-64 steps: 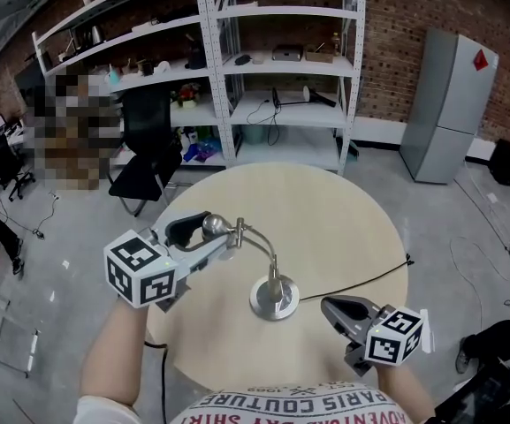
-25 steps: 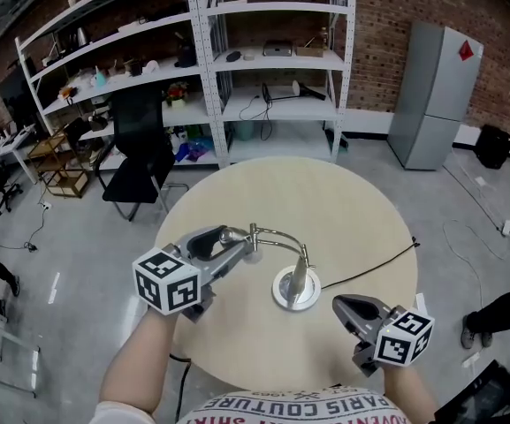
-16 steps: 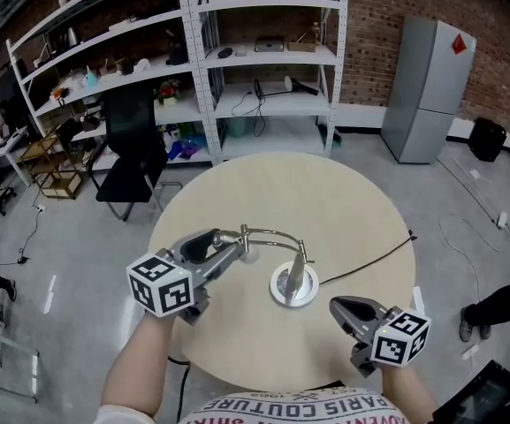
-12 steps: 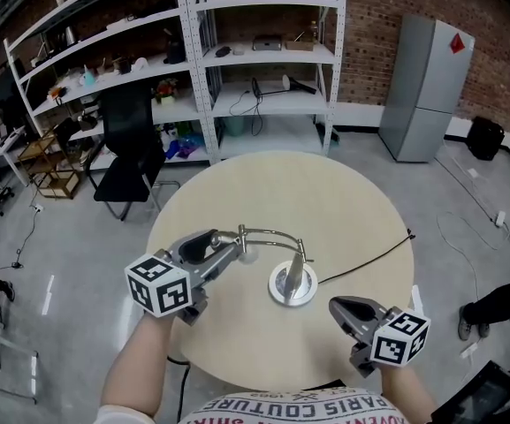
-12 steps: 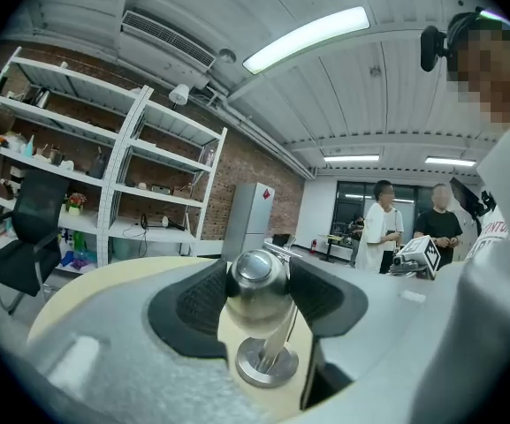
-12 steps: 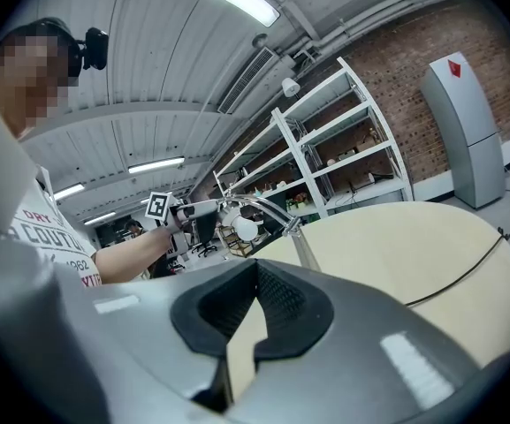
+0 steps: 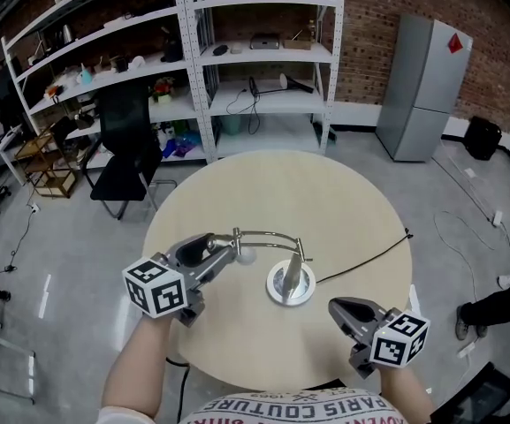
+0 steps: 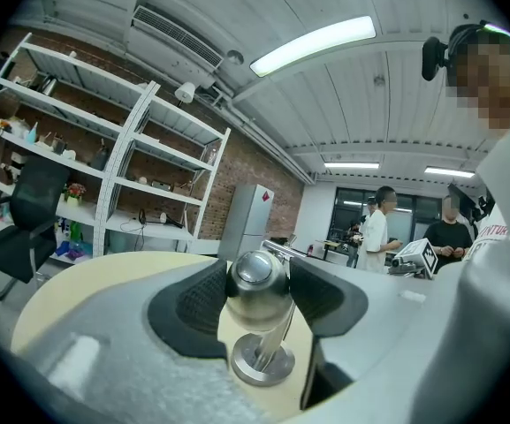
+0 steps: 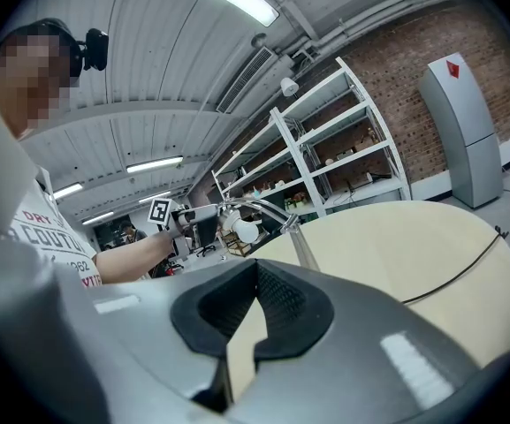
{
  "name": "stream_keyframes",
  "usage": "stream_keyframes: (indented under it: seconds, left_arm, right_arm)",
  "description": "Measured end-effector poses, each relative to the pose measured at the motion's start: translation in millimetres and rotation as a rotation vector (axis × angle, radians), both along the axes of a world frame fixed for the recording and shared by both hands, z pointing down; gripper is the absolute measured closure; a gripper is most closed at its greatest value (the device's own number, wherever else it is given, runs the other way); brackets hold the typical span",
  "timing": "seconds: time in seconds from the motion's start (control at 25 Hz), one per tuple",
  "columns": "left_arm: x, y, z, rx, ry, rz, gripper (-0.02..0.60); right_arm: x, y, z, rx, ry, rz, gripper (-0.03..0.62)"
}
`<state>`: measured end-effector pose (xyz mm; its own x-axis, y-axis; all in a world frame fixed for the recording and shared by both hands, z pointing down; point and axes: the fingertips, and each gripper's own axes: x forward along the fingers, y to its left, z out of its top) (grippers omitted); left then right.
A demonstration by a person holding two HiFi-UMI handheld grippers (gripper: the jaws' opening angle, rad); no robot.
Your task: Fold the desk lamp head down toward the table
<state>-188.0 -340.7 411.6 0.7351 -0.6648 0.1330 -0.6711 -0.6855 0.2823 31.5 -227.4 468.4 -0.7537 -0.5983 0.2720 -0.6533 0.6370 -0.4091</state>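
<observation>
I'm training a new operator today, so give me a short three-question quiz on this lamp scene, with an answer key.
1. True or false: the right gripper rests on the lamp base.
2. What does the left gripper clamp? A) nothing B) lamp head C) lamp base
3. Fill in: the lamp base stands on a round ____.
Key: 1 false; 2 B, the lamp head; 3 table.

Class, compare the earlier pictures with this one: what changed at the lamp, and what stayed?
The left gripper, shut on the lamp head throughout, drew it down toward the table, bending the neck over. The base, the cable and the shut, empty right gripper stayed where they were.
</observation>
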Motion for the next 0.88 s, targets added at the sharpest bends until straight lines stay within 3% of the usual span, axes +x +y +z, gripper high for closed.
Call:
stream_keyframes:
  seconds: [0.88]
  left_arm:
    - [-9, 6, 35, -0.061, 0.082, 0.006, 0.353]
  right_arm:
    - [-6, -2, 12, -0.024, 0.003, -0.026, 0.591]
